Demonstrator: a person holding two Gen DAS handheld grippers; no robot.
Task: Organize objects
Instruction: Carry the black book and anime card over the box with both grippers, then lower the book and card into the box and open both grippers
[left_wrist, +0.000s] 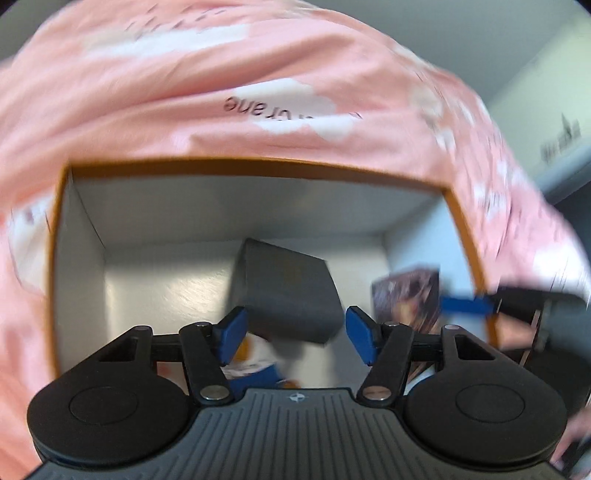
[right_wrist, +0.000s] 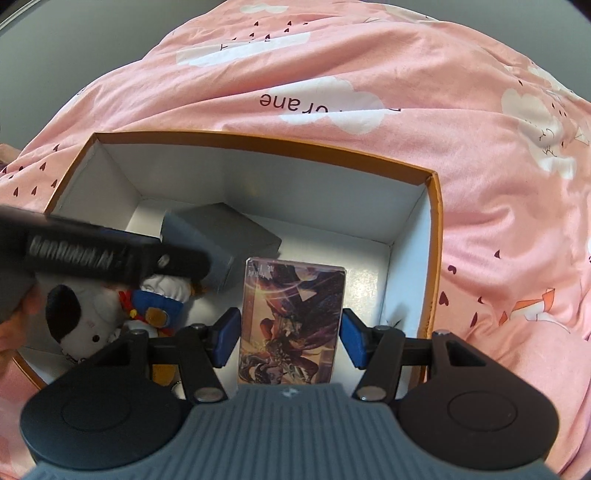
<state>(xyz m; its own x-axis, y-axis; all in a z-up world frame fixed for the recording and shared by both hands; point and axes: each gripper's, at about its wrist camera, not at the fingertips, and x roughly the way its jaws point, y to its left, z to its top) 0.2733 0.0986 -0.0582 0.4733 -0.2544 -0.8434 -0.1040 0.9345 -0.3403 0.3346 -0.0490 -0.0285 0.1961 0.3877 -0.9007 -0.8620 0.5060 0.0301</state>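
An open orange-rimmed box (right_wrist: 436, 192) with white inside lies on a pink bedspread. In it are a grey box (right_wrist: 225, 229), a plush toy (right_wrist: 92, 317) in blue clothes and an illustrated card pack (right_wrist: 291, 317). My right gripper (right_wrist: 289, 338) is open, its pads either side of the card pack, not pressing it. My left gripper (left_wrist: 293, 334) is open above the grey box (left_wrist: 284, 291), which sits tilted; the view is blurred. The card pack (left_wrist: 406, 299) shows at its right, and the plush (left_wrist: 255, 358) below. The left gripper's body (right_wrist: 92, 254) crosses the right view.
The pink bedspread (right_wrist: 332, 74) with white clouds surrounds the box on all sides. The box rim (left_wrist: 258, 162) stands higher than its contents. A grey wall and a shelf (left_wrist: 561, 147) show at far right in the left view.
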